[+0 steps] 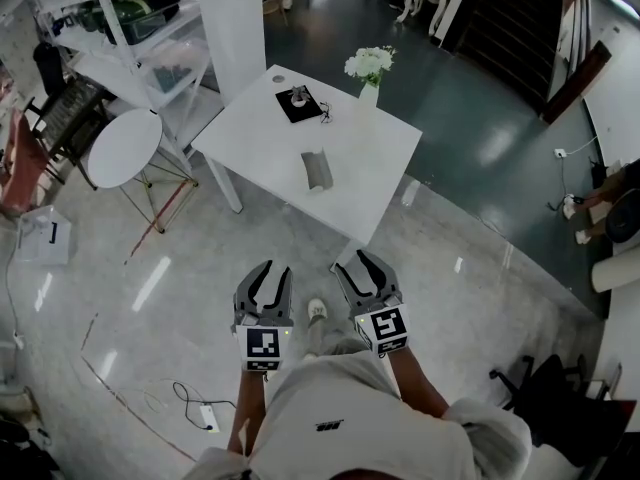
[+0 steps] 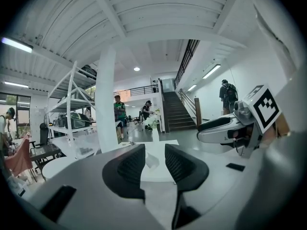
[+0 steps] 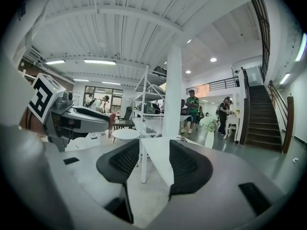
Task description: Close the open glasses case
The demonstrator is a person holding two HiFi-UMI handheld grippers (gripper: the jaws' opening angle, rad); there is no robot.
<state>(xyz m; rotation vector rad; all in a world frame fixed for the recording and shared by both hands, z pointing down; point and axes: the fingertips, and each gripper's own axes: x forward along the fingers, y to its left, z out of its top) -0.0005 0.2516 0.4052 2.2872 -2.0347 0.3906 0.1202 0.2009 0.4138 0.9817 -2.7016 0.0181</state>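
White table [image 1: 250,148], grey glasses case [image 1: 317,169] open near its middle, black mat [image 1: 299,104] with possibly glasses, flower vase [image 1: 369,92]

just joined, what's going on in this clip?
A person stands on the floor short of the white table, holding the left gripper and right gripper out in front. Both have their jaws apart with nothing between them. The grey glasses case lies on the table, untouched, with a black mat and a vase of white flowers beyond it. Closing the case has not begun.
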